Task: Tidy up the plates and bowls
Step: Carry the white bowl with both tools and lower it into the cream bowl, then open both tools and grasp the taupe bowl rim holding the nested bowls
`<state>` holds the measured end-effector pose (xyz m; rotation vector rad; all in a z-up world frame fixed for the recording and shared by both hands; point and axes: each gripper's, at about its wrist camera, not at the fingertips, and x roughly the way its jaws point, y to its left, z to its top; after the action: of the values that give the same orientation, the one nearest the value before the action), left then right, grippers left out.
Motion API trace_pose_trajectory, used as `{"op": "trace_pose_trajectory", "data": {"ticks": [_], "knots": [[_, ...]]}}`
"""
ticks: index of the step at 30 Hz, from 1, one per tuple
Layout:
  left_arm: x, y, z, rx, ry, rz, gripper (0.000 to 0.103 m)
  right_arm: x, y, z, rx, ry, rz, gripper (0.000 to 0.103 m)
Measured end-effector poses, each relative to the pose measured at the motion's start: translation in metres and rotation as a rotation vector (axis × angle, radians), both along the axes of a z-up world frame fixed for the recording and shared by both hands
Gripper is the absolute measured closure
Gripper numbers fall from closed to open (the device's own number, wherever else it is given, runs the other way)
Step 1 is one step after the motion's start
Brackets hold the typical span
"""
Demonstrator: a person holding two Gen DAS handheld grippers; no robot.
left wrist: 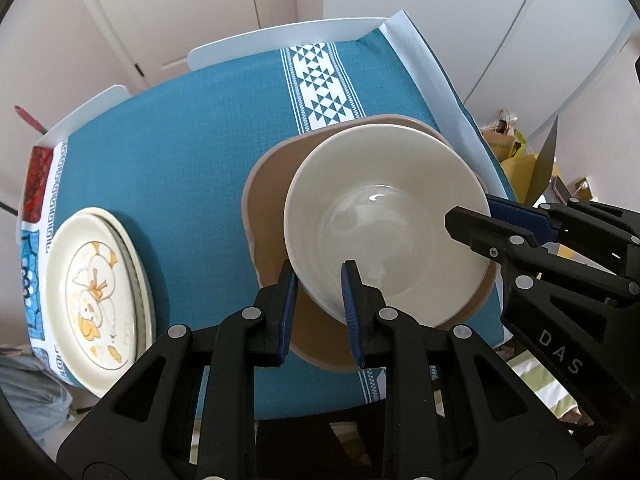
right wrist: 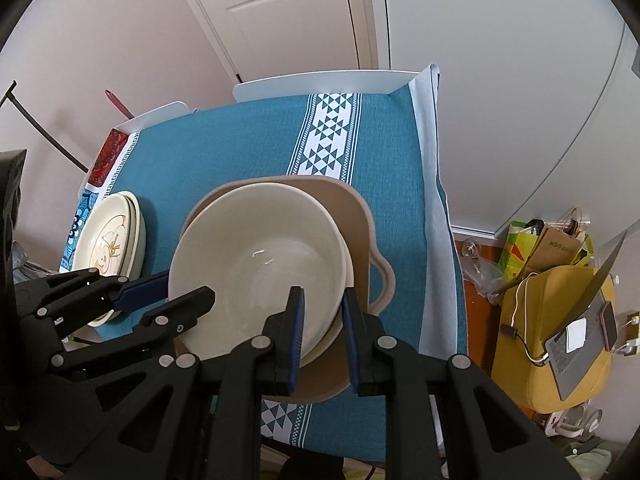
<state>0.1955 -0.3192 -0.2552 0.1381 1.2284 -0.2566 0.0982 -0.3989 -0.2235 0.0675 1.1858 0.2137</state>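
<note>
A cream bowl point(left wrist: 384, 216) sits inside a larger tan dish point(left wrist: 272, 184) on the blue tablecloth. My left gripper point(left wrist: 320, 300) straddles the bowl's near-left rim, one pad outside and one inside, with visible gaps. My right gripper point(right wrist: 323, 330) straddles the bowl's point(right wrist: 260, 272) near-right rim the same way; the tan dish point(right wrist: 356, 216) has a handle at the right. Each gripper also shows in the other view: the right gripper point(left wrist: 476, 216) and the left gripper point(right wrist: 172, 292). A stack of cream plates point(left wrist: 96, 292) with a yellow duck drawing lies at the table's left, also in the right wrist view point(right wrist: 116, 248).
The blue tablecloth point(left wrist: 192, 168) has a white patterned stripe down the middle. White chair backs point(left wrist: 280, 40) stand at the far edge. A yellow seat with a laptop point(right wrist: 576, 336) and bags is on the floor to the right of the table.
</note>
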Motion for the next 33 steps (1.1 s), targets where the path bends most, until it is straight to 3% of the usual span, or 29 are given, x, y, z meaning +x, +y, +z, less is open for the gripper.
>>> {"op": "trace_pose_trajectory", "data": {"ticks": [4, 9, 10, 11, 12, 13, 14, 15, 17, 20, 25, 31, 33], "knots": [[-0.003, 0.005, 0.011, -0.01, -0.022, 0.006, 0.083, -0.001, -0.005, 0.006, 0.028, -0.009, -0.009, 0.086], [-0.008, 0.024, 0.052, -0.042, -0.128, 0.045, 0.082, -0.006, -0.016, 0.039, 0.077, -0.082, 0.0, 0.086], [-0.01, 0.03, 0.061, -0.051, -0.151, 0.058, 0.078, -0.006, -0.018, 0.046, 0.09, -0.094, 0.01, 0.086], [-0.011, 0.034, 0.069, -0.06, -0.169, 0.069, 0.072, -0.008, -0.021, 0.055, 0.11, -0.111, 0.023, 0.086], [-0.012, 0.04, 0.075, -0.069, -0.185, 0.078, 0.046, -0.009, -0.023, 0.061, 0.122, -0.121, 0.032, 0.085], [-0.013, 0.043, 0.08, -0.075, -0.197, 0.084, 0.011, -0.011, -0.026, 0.069, 0.135, -0.139, 0.046, 0.084], [-0.015, 0.049, 0.086, -0.083, -0.219, 0.091, 0.0, -0.013, -0.028, 0.075, 0.134, -0.153, 0.057, 0.07], [-0.019, 0.056, 0.093, -0.092, -0.254, 0.104, 0.0, -0.017, -0.031, 0.082, 0.118, -0.173, 0.068, 0.038], [-0.02, 0.063, 0.097, -0.059, -0.255, 0.092, 0.0, -0.022, -0.037, 0.089, 0.097, -0.198, 0.078, 0.0], [-0.019, 0.07, 0.087, -0.015, -0.197, 0.053, 0.0, -0.022, -0.042, 0.086, 0.017, -0.135, 0.11, 0.0], [-0.015, 0.069, 0.047, -0.002, -0.025, -0.037, 0.0, -0.022, -0.046, 0.063, -0.166, -0.066, 0.118, 0.0], [-0.006, 0.053, 0.008, -0.009, 0.102, -0.085, 0.0, -0.012, -0.036, 0.029, -0.248, 0.074, 0.169, 0.001], [-0.002, 0.048, -0.002, -0.005, 0.124, -0.095, 0.0, -0.009, -0.032, 0.022, -0.257, 0.102, 0.184, 0.008]]}}
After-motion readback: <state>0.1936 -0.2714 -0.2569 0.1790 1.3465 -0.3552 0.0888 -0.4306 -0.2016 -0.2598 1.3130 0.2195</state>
